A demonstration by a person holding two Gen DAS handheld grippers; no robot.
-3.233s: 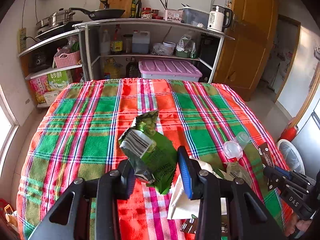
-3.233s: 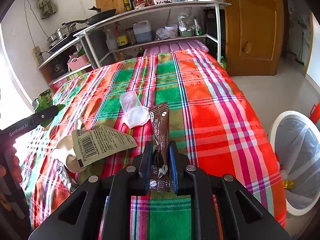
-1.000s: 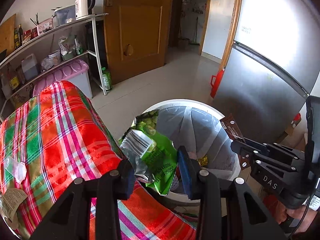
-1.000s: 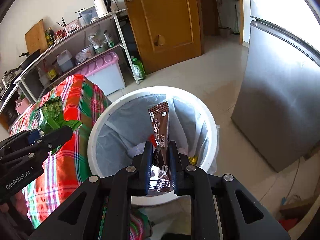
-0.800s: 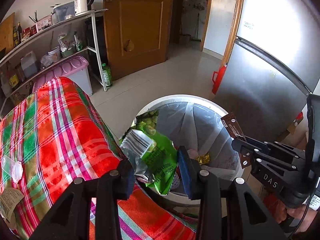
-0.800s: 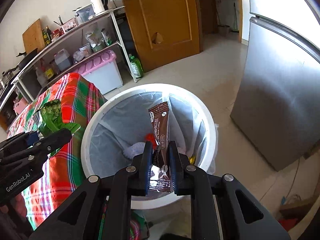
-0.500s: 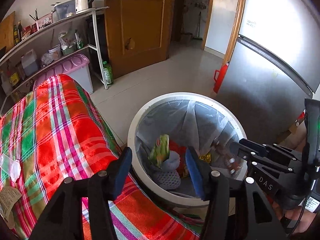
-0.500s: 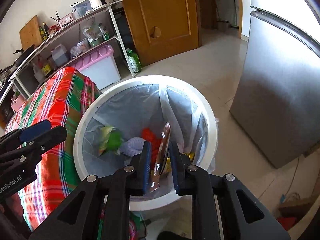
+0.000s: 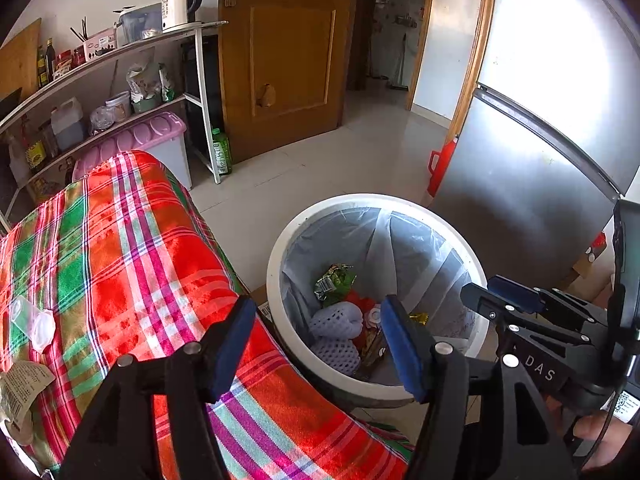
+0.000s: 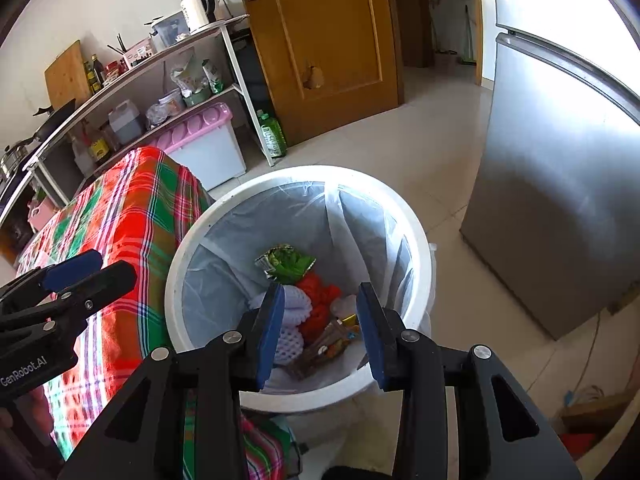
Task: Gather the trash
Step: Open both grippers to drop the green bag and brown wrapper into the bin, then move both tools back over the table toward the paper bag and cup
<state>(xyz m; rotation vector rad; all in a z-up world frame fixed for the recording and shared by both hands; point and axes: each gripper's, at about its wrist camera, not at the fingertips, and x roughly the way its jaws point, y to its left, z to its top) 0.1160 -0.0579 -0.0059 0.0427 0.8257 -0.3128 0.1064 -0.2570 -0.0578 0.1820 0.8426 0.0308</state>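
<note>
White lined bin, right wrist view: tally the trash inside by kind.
Green crinkled snack wrapper: 1
White foam fruit nets: 2
Red crumpled piece: 1
Brown sachet: 1
Gold foil scrap: 1
Total: 6 visible; more may lie underneath.

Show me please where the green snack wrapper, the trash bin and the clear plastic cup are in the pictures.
green snack wrapper [image 10: 285, 262]: right wrist view, on its crumpled green middle.
trash bin [image 10: 422, 240]: right wrist view, on its white rim.
clear plastic cup [image 9: 30, 318]: left wrist view, on its side, lying on the plaid tablecloth [image 9: 132, 248].

R gripper [image 10: 320, 320] open over bin [image 10: 416, 232]
</note>
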